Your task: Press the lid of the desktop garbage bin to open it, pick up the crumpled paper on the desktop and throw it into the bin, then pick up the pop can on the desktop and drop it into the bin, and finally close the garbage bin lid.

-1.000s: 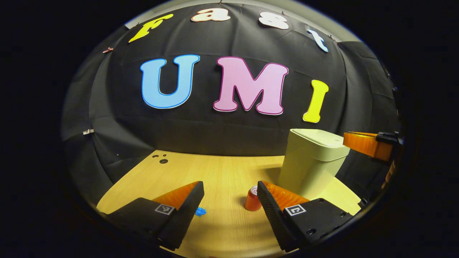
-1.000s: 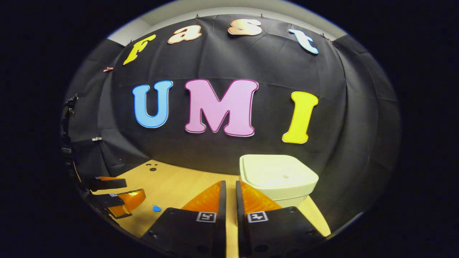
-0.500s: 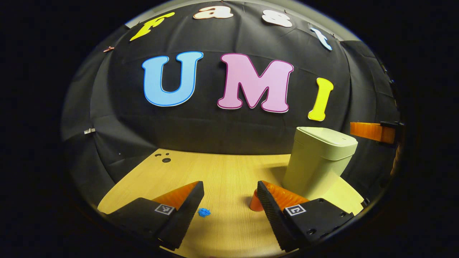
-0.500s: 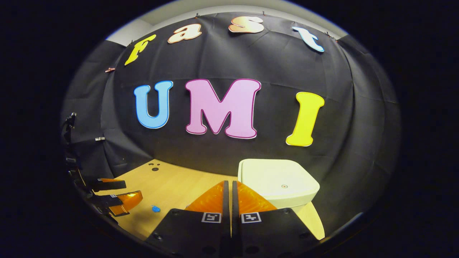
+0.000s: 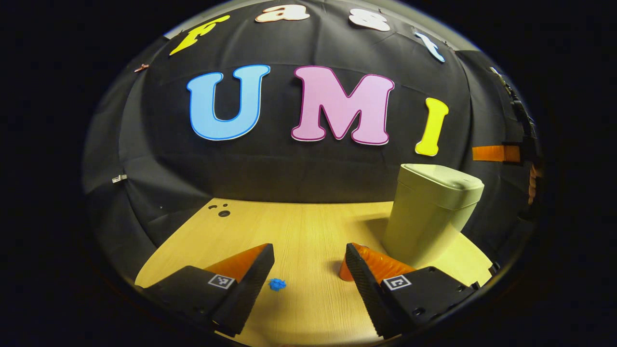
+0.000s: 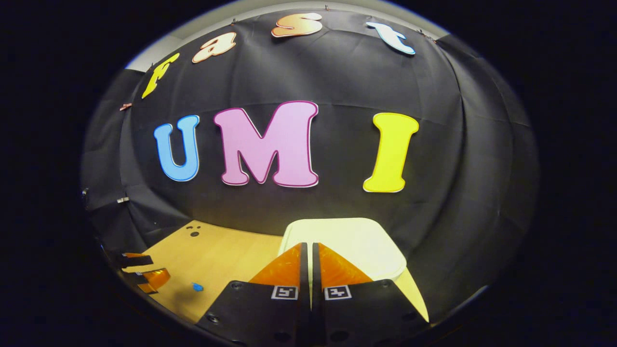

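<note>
Lid press about to start, bin lid down

The garbage bin [image 6: 344, 243] stands at the desk's [image 5: 299, 226] far right with the right gripper [image 6: 308, 248] clenched empty above its lid (contact not clear); I'd press squarely on top, not the edge. The left gripper [image 5: 308, 260], spread wide and holding nothing, waits low near the pop can [image 5: 344, 272] and the crumpled paper [image 5: 277, 284].
</note>
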